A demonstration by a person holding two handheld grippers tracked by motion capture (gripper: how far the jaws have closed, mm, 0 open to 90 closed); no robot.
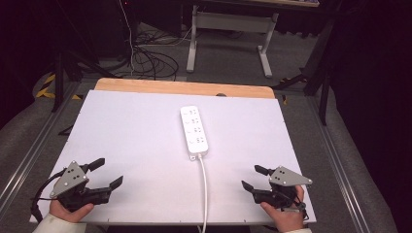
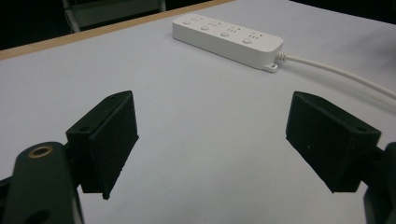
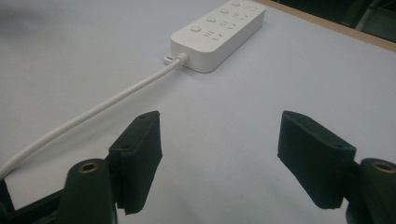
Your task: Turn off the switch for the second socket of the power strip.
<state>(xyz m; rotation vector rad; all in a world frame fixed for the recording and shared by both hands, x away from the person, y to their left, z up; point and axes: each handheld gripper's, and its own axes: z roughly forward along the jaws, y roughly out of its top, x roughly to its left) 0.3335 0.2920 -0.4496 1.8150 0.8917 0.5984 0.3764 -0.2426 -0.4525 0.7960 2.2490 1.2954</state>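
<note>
A white-topped table [image 1: 136, 145] sits before me on grey flooring. The power strip [image 1: 194, 130] lies mid-table, its cord [image 1: 203, 189] running toward the near edge. My left gripper [image 1: 110, 173] and right gripper [image 1: 251, 176] rest near the front corners, both with jaws spread wide and holding nothing.

No text, brand or number can be read anywhere; the white power strip [image 1: 194, 131] at the frame's centre bears only unlabelled sockets and buttons.
</note>
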